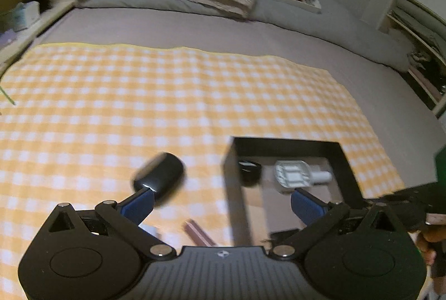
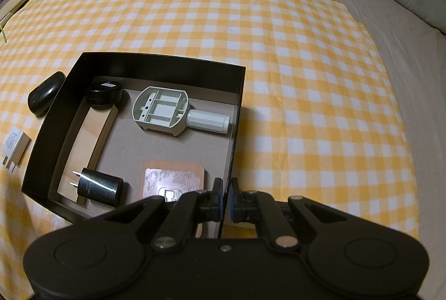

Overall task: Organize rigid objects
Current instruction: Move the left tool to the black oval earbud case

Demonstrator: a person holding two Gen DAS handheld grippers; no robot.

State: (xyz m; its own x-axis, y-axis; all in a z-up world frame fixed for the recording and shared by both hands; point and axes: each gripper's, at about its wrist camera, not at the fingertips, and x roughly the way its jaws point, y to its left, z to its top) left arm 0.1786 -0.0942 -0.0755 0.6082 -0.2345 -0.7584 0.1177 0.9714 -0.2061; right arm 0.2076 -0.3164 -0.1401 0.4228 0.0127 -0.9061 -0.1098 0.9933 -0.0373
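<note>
A black box (image 2: 156, 60) lies open on the checked cloth. Inside: a grey plastic tool (image 2: 163, 110) with a white handle, lying flat at the far side; a black round puck (image 2: 103, 95) in the far left corner; a wooden board (image 2: 92, 138) leaning along the left wall; a black plug (image 2: 97, 187) on its side, prongs to the left; a brown card (image 2: 172, 177). Outside, left of the box, lie a black oval case (image 2: 44, 98) and a white charger (image 2: 14, 146).

One black box (image 2: 156, 60) holds five things: two wooden boards (image 2: 172, 174), a black charger (image 2: 100, 187), a round black case (image 2: 103, 93), and a grey tool (image 2: 167, 110). Outside lie one white charger (image 2: 14, 145) and one black oval case (image 2: 44, 96).
</note>
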